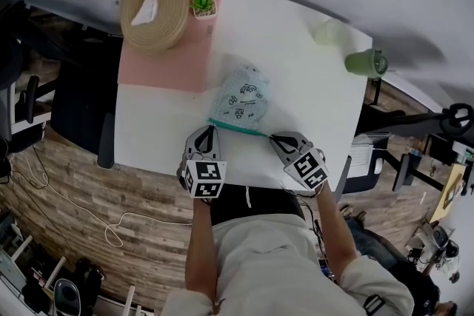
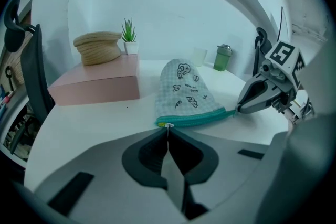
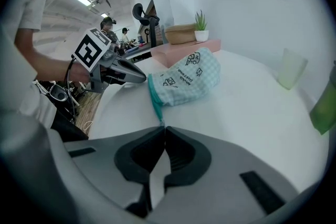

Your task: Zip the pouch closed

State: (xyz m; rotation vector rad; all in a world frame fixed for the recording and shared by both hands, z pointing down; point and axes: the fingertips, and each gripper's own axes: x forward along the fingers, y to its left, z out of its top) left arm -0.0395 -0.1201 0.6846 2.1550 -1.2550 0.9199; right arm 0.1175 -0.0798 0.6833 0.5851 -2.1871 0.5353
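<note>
Left gripper [image 2: 168,128] closest, low at table's near edge: jaws pressed together, pinching the small pale zipper pull [image 2: 168,125] at the pouch's left corner. Right gripper [image 3: 164,127] alongside, jaws likewise closed, clamped on the teal zipper [image 1: 237,126] at its opposite end. Zipper band stretched straight between the two tips. Pouch [image 1: 241,96] lies flat on white table [image 1: 296,85], checked pale fabric with small drawings, zipper edge toward the person. Behind it: pink box [image 1: 167,63] carrying a woven basket [image 1: 154,7] and small potted plant [image 1: 202,0]. Green cup [image 1: 364,63] at far right edge.
</note>
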